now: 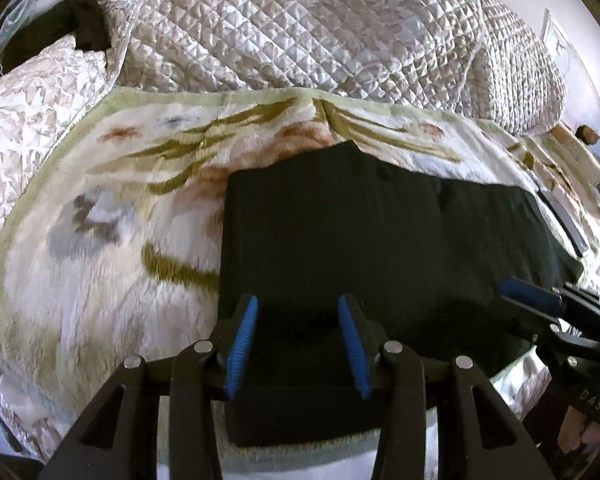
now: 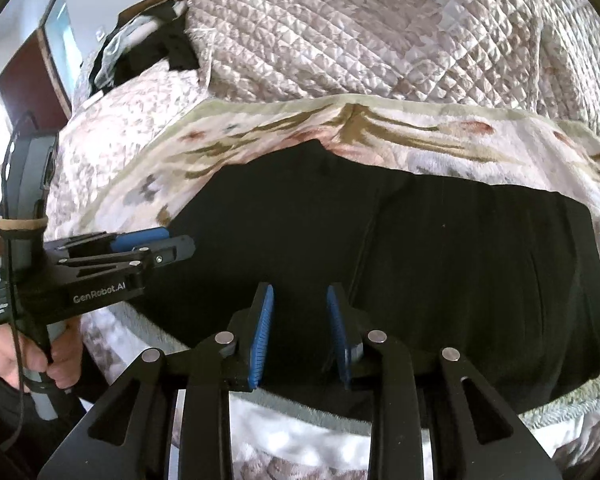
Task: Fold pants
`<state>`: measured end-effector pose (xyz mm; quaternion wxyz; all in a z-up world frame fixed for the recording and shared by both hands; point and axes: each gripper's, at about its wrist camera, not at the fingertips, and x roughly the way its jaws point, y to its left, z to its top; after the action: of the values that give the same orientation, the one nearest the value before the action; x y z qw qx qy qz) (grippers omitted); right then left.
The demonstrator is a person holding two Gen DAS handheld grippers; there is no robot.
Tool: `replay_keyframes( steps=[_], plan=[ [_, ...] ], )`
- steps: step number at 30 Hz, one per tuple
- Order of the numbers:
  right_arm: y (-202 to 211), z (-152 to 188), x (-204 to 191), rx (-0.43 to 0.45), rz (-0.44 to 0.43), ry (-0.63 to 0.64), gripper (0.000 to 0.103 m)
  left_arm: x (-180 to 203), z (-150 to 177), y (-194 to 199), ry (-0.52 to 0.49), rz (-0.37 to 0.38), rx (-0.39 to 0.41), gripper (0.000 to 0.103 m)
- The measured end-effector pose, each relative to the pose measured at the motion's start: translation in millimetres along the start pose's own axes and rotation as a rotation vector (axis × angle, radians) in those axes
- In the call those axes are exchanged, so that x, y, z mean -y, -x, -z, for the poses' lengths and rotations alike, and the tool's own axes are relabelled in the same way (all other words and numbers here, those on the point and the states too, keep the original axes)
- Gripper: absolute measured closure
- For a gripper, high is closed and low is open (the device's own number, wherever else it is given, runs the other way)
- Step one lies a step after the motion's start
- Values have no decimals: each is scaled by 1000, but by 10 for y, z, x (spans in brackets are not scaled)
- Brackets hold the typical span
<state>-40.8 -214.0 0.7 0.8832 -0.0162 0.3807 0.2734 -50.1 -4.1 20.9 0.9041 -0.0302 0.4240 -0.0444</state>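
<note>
The black pants [image 1: 380,232] lie flat on a floral fleece blanket [image 1: 100,240], folded into a wide dark rectangle. They also fill the middle of the right wrist view [image 2: 440,260]. My left gripper [image 1: 298,304] is open and empty, its blue pads over the pants' near left end. My right gripper [image 2: 299,294] is open and empty over the pants' near edge. The right gripper shows at the right edge of the left wrist view [image 1: 532,300]. The left gripper shows at the left of the right wrist view [image 2: 168,244].
A quilted bedspread [image 1: 320,24] is bunched behind the blanket, with a floral pillow [image 1: 28,92] at the left. A dark garment [image 1: 88,28] lies at the back left. A flat dark object [image 1: 562,220] lies beyond the pants' right end. A door [image 2: 36,60] stands far left.
</note>
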Motion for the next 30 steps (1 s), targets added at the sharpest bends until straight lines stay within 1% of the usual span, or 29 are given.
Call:
replay_keyframes(
  steps=[2,4,6,13,17,19,20,23,30],
  plan=[
    [-29,55,-37,-6,13,25,75,19,49,15,-7,-2,5,58],
    [-105,129,-36,-30,33,39,75,20,95,16,-5,-2,12,58],
    [-85,169,-22,-8,33,40,75,38,137,18,-10,-7,24,58],
    [-69,184,-8,2,39,45,77,56,200,17,-26,-14,55,58],
    [-36,210,75,9,49,18,76,47,222,30,-23,-8,67,58],
    [-11,219,152,13,16,-27,77,39,227,35,-21,-5,71,58],
    [0,225,158,14,14,-29,76,40,228,37,-19,-4,72,58],
    [34,237,132,17,28,-13,76,36,225,40,-13,-1,73,58],
    [105,265,274,29,64,-69,76,12,210,60,3,22,70,58]
  ],
)
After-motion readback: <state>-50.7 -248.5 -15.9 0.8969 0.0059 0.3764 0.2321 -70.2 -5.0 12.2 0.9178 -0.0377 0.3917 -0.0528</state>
